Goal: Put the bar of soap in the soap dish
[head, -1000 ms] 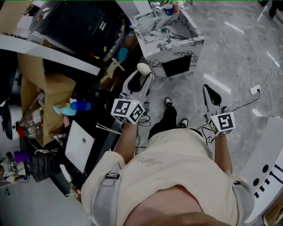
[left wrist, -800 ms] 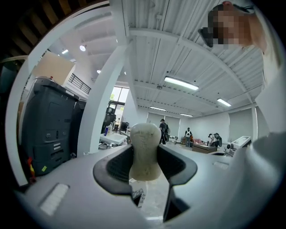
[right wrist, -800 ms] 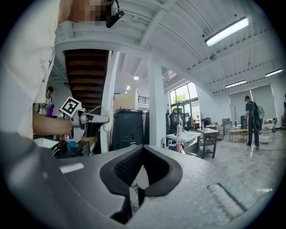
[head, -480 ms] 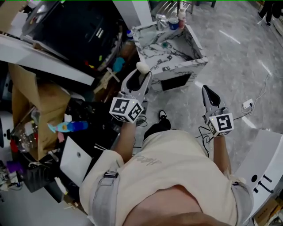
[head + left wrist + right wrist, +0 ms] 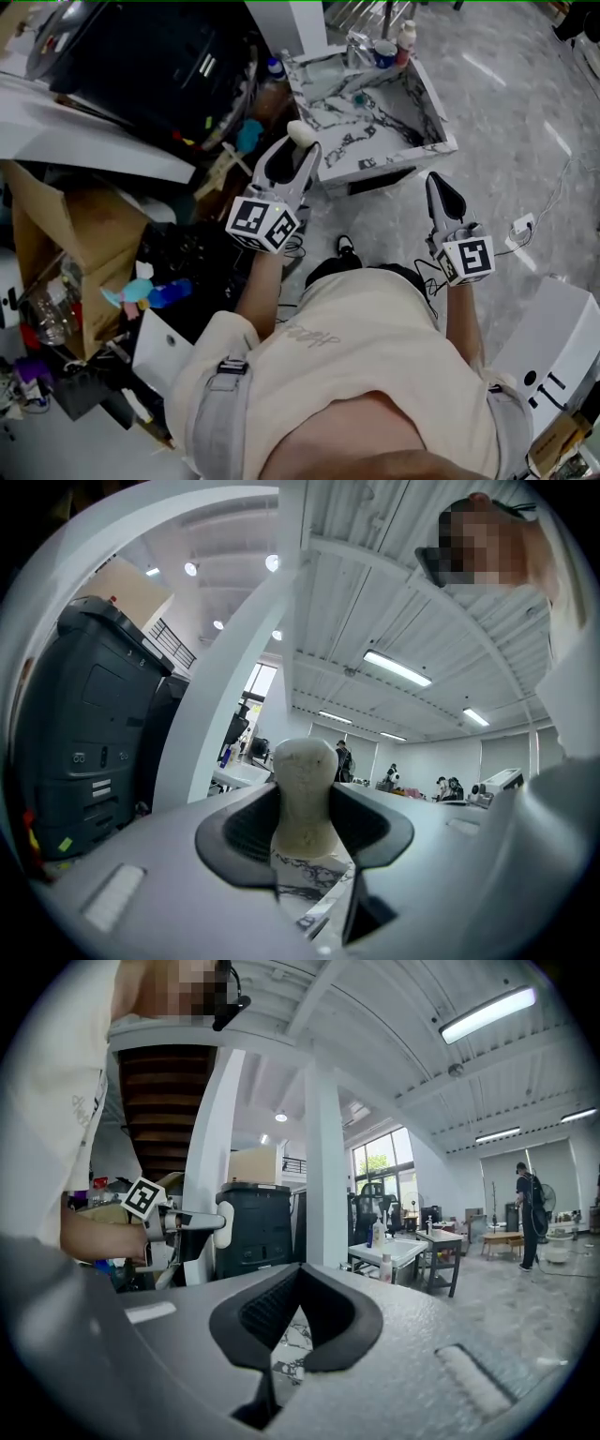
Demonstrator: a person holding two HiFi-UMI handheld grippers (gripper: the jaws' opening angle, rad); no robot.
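Observation:
A cream bar of soap (image 5: 300, 133) stands upright between the jaws of my left gripper (image 5: 297, 148), which is shut on it. The left gripper view shows the soap (image 5: 305, 789) clamped by both black pads, its rounded top sticking out past them. My right gripper (image 5: 437, 181) is held at the right, shut with nothing in it, its pads meeting at the tips (image 5: 298, 1273). From the right gripper view the soap (image 5: 223, 1224) shows at the left gripper's tip. I cannot make out a soap dish for certain; a small teal thing (image 5: 359, 97) lies on the marble counter (image 5: 427, 117).
The marble-patterned counter with a sunken basin stands ahead on the grey floor, with bottles (image 5: 405, 34) and a cup (image 5: 382, 52) at its far end. A big black machine (image 5: 159, 56), cardboard boxes (image 5: 56, 234) and clutter crowd the left. A cable and plug (image 5: 520, 225) lie on the right.
The marble counter has come closer and lower in the head view as the person walks towards it. Both grippers keep their pose, with the soap still held in the left one.

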